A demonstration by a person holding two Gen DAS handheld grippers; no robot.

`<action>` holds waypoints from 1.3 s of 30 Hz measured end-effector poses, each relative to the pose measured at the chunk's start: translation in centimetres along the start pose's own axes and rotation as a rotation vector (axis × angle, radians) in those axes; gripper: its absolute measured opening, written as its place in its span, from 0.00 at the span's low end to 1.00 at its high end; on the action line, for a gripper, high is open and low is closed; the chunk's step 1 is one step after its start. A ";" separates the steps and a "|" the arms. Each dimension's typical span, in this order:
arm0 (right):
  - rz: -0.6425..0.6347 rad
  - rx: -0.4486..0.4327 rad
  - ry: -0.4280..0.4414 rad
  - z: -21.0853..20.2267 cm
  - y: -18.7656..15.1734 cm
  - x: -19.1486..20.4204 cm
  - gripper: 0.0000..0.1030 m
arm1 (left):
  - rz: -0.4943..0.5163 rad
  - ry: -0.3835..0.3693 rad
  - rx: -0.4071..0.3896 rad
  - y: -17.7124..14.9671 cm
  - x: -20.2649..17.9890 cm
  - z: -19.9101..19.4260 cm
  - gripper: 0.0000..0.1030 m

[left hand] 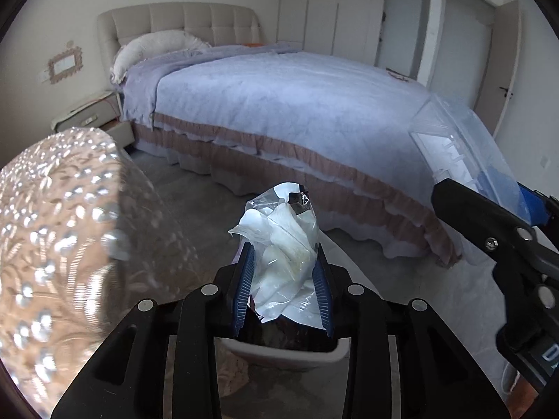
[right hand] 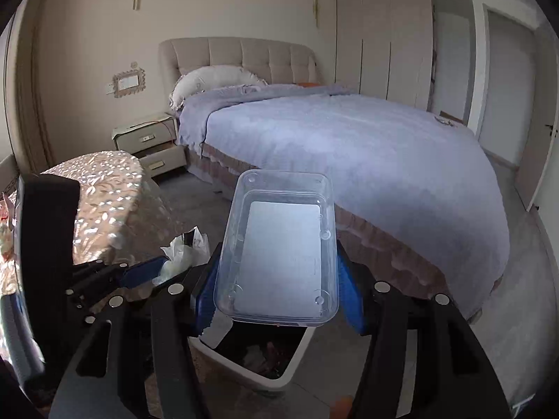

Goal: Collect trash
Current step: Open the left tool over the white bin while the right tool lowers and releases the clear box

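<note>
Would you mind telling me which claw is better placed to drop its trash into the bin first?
Probably the left claw: its crumpled wrapper hangs directly above the bin, while the right claw holds a clear container over the rim.

A bed (right hand: 349, 146) with a lavender cover and a tufted beige headboard (right hand: 237, 59) fills the room. A white pillow (right hand: 213, 80) lies at its head. Beside the head stands a nightstand (right hand: 146, 139) with its lower drawer pulled out. Beyond the bed's far side are pale wardrobe doors (right hand: 384, 42). A desk (right hand: 101, 188) under a floral cloth stands near the bed's foot.
</note>
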State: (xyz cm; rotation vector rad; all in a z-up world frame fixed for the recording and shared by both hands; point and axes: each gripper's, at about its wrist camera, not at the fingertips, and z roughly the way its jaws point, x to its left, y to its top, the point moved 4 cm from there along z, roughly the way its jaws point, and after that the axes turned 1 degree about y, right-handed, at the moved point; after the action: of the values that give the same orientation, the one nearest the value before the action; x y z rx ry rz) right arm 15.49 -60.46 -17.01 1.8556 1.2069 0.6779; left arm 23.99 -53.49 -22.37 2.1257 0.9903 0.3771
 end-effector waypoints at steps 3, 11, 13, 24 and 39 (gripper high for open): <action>0.015 0.030 -0.003 2.3 -0.9 -1.1 0.57 | -0.010 -0.010 0.052 -1.0 -0.7 3.6 0.35; 0.046 0.114 -0.020 6.1 -3.3 -3.1 0.57 | 0.014 0.003 0.181 -2.9 -0.1 10.2 0.85; 0.049 0.130 -0.021 6.8 -3.6 -3.3 0.57 | 0.012 0.018 0.188 -3.0 0.3 10.7 0.93; 0.058 0.109 -0.039 7.3 -2.9 -4.4 0.58 | 0.009 0.089 0.032 -0.2 0.5 6.9 0.95; 0.077 0.130 0.061 9.3 -4.3 -3.1 0.58 | -0.046 0.303 -0.090 3.4 3.9 0.6 0.95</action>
State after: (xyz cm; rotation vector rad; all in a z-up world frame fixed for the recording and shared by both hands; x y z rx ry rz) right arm 19.38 -65.47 -25.60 2.0111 1.2501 0.7181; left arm 28.64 -52.31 -20.47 1.9975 1.1661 0.7235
